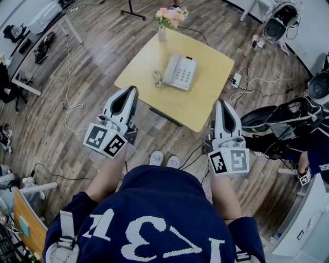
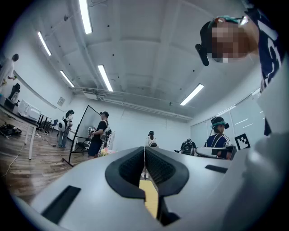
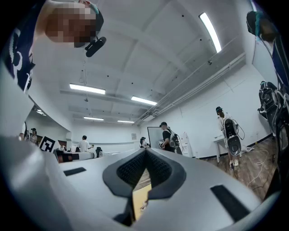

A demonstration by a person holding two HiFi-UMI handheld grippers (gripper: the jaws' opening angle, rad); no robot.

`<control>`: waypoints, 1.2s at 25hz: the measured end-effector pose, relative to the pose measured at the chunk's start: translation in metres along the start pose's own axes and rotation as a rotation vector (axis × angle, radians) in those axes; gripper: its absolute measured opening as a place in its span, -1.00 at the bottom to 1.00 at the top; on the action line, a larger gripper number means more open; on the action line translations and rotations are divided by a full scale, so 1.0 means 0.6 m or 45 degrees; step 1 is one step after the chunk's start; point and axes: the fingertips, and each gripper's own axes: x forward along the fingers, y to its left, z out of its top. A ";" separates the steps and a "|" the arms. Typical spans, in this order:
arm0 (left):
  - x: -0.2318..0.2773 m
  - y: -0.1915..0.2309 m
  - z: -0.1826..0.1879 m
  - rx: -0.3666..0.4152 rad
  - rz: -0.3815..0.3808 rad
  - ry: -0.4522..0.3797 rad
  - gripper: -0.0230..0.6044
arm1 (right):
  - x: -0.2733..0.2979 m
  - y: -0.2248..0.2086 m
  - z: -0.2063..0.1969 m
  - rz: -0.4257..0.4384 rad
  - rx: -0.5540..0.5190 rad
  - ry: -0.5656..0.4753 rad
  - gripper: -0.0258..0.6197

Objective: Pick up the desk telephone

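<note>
Though in view, telephone (image 1: pixel 180 72) keypad labels illegible.

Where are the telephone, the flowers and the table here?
desk telephone (image 1: pixel 182 75), head view, its keypad.
flowers (image 1: pixel 171 15), head view, the pink blooms.
table (image 1: pixel 198 105), head view, bare top near its front corner.

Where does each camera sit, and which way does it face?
Head view: on the person's head, facing steeply down at the square light-wood table with the white desk telephone; navy shirt, forearms, left gripper and right gripper show.
Left gripper view: on that gripper, facing along its shut jaws, slightly upward, at ceiling lights and people; navy shirt at upper right.
Right gripper view: likewise; shirt at upper left.
Shared: both gripper views show a table sliver beneath the jaws.
</note>
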 end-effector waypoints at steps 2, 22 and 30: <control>0.002 -0.003 0.000 0.006 0.001 0.002 -0.87 | -0.002 -0.003 0.003 -0.008 0.003 0.000 -0.84; 0.046 -0.036 -0.046 0.086 0.070 0.023 -0.87 | -0.004 -0.072 -0.006 0.027 0.050 -0.010 -0.84; 0.102 0.010 -0.058 0.171 0.100 0.069 -0.87 | 0.070 -0.088 -0.018 0.049 0.059 0.023 -0.84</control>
